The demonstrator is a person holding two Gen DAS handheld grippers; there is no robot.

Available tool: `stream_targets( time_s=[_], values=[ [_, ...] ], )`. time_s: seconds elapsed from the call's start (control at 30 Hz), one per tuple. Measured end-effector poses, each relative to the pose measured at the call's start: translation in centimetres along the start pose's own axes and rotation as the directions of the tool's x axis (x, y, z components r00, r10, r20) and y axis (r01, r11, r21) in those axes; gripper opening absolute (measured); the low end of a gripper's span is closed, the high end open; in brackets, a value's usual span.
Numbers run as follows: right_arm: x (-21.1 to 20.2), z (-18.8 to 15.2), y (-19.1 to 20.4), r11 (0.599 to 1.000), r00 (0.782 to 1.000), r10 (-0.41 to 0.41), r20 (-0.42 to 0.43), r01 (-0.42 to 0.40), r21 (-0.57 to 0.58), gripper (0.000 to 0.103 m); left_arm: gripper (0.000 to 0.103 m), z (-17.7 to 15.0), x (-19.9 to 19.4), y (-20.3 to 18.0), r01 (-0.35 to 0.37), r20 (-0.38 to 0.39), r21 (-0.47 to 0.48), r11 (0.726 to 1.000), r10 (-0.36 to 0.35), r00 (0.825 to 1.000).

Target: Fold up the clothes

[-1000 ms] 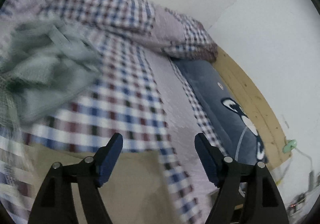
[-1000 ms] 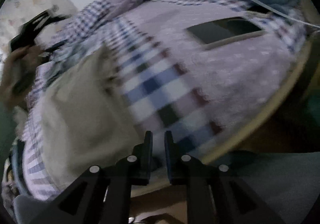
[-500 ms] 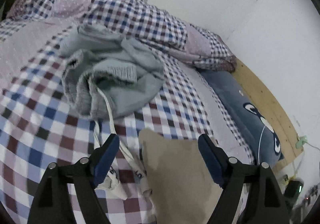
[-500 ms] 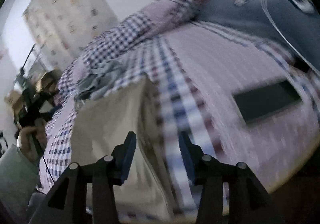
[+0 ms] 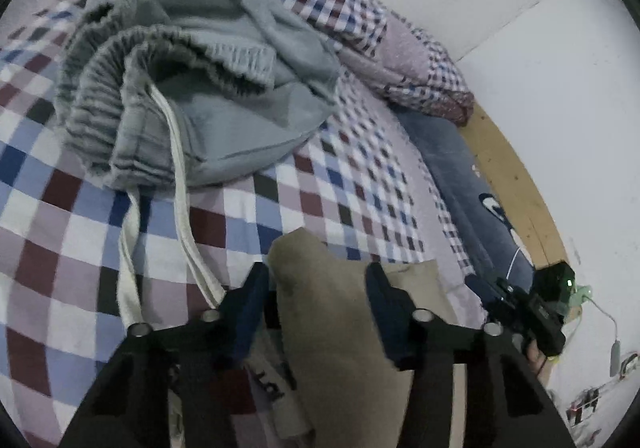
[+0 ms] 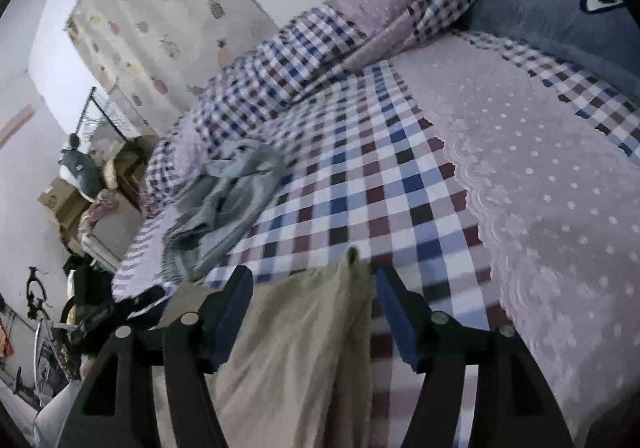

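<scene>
Beige garment (image 5: 332, 332) lies on the checked bedspread (image 5: 320, 184) near grey sweatpants (image 5: 208, 88), between the spread-apart left gripper (image 5: 316, 296) and right gripper (image 6: 314, 296) fingers; its printed tag is unreadable.

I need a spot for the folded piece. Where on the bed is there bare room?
The checked bedspread lies bare between the grey trousers and the lilac dotted panel; that panel is bare too. It is crowded by the trousers and their white drawstrings, and near the beige garment under the open tongs.
</scene>
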State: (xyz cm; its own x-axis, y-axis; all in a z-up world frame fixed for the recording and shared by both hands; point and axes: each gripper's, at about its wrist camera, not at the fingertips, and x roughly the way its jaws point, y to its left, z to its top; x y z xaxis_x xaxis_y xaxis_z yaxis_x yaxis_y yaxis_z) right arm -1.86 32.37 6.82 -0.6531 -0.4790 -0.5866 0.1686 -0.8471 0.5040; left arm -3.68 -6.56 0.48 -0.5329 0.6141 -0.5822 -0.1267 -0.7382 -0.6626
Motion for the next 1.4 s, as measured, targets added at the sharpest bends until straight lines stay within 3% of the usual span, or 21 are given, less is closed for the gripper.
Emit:
stream_targets(
  time_s=[0.1, 0.13, 0.23, 0.37, 0.43, 0.53, 0.6, 0.73, 1.03, 1.1, 1.2, 1.27, 1.4],
  values=[
    [2.6, 0.3, -0.6, 1.000, 0.999, -0.004, -0.054, 0.002, -0.026, 0.068, 0.038, 0.2, 0.7, 0.2, -0.001, 0.003, -0.008, 1.000, 0.001, 1.000],
    [3.5, 0.3, -0.7, 0.999, 0.997, -0.006, -0.077, 0.003, -0.038, 0.068, 0.029, 0.3, 0.8, 0.4, 0.005, 0.007, -0.015, 1.000, -0.004, 1.000],
    [5.6, -0.1, -1.1, 0.998, 0.993, 0.006, -0.120, -0.013, -0.056, 0.068, 0.016, 0.3, 1.0, 1.1, 0.026, 0.021, -0.048, 0.999, -0.025, 0.999],
    [7.4, -0.5, -1.2, 0.997, 0.988, 0.008, -0.154, -0.020, -0.075, 0.060, 0.009, 0.2, 1.1, 1.4, 0.048, 0.049, -0.066, 0.997, -0.045, 0.998],
    [8.2, -0.8, -1.1, 0.996, 0.985, 0.006, -0.170, -0.020, -0.085, 0.050, 0.007, 0.0, 0.9, 1.2, 0.054, 0.075, -0.065, 0.996, -0.050, 0.996],
    [9.1, -1.2, -1.0, 0.993, 0.982, -0.034, -0.186, 0.013, -0.114, 0.014, 0.005, -0.2, 0.5, 1.2, 0.083, 0.132, -0.080, 0.993, -0.072, 0.989],
    [9.3, -1.2, -0.9, 0.991, 0.983, -0.058, -0.174, 0.036, -0.127, 0.009, 0.005, -0.4, 0.1, 1.3, 0.076, 0.171, -0.083, 0.994, -0.061, 0.983],
    [9.5, -1.2, -0.8, 0.985, 0.983, -0.105, -0.149, 0.082, -0.153, 0.007, 0.005, -1.1, -0.1, 2.9, 0.064, 0.219, -0.142, 0.988, -0.032, 0.975],
    [10.2, -1.2, -0.6, 0.960, 0.973, -0.210, -0.090, 0.188, -0.205, 0.008, 0.009, -1.3, 1.3, 3.5, -0.015, 0.168, -0.152, 0.988, 0.041, 0.985],
    [10.2, -1.0, -0.7, 0.953, 0.967, -0.242, -0.083, 0.221, -0.205, 0.013, 0.009, -1.2, 1.3, 3.2, -0.043, 0.158, -0.145, 0.988, 0.066, 0.985],
    [9.9, -0.8, -0.9, 0.936, 0.952, -0.297, -0.072, 0.275, -0.218, 0.030, 0.023, -1.1, 1.4, 2.8, -0.082, 0.148, -0.136, 0.987, 0.102, 0.984],
    [9.6, -0.8, -0.7, 0.921, 0.943, -0.329, -0.056, 0.307, -0.241, 0.038, 0.025, -1.1, 1.3, 2.9, -0.084, 0.150, -0.143, 0.986, 0.106, 0.983],
    [9.0, -0.7, 1.1, 0.869, 0.920, -0.391, 0.010, 0.373, -0.326, 0.040, 0.040, -0.9, 0.4, 2.7, -0.146, 0.169, -0.135, 0.980, 0.168, 0.971]
  ],
)
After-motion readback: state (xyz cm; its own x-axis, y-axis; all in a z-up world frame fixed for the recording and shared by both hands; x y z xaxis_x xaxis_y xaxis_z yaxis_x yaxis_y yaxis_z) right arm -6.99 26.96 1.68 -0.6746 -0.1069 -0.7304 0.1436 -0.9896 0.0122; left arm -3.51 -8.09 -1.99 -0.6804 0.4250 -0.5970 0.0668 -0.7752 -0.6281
